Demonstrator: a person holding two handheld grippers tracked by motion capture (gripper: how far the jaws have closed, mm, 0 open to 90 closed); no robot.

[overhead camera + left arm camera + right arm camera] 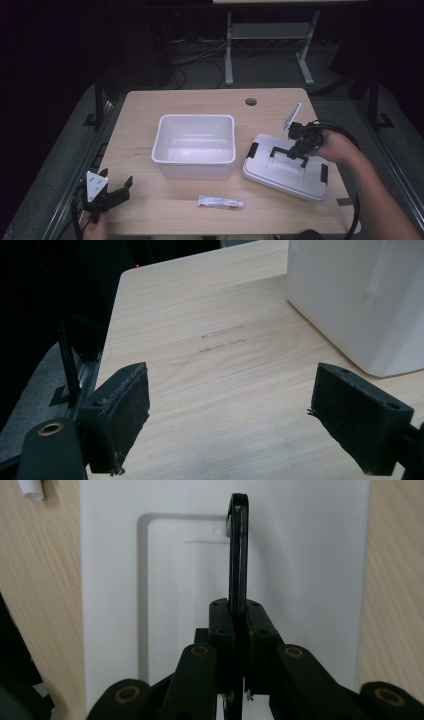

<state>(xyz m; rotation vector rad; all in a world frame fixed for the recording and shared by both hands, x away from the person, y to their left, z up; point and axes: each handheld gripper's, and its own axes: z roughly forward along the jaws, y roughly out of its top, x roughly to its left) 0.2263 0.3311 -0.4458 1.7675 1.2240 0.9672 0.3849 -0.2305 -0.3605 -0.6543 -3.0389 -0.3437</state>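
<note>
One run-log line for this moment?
right gripper: shut on lid handle | lid: on table | left gripper: open, idle

Glossy white plastic lid point(285, 172); matt wood-grain table point(200, 102).

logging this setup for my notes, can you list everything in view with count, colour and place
bin: 1, white, open-topped, middle of the table
lid: 1, white with black side clips, lying on the table right of the bin
lid handle: 1, black, standing up from the lid's top, clamped in the right gripper
tube: 1, white with a white cap, lying on the table in front of the bin
table: 1, light wood, round hole near its far edge
stand: 1, grey metal, on the floor beyond the table
left gripper: 1, black, jaws wide apart over bare table, near left corner
right gripper: 1, black, shut on the lid handle
</note>
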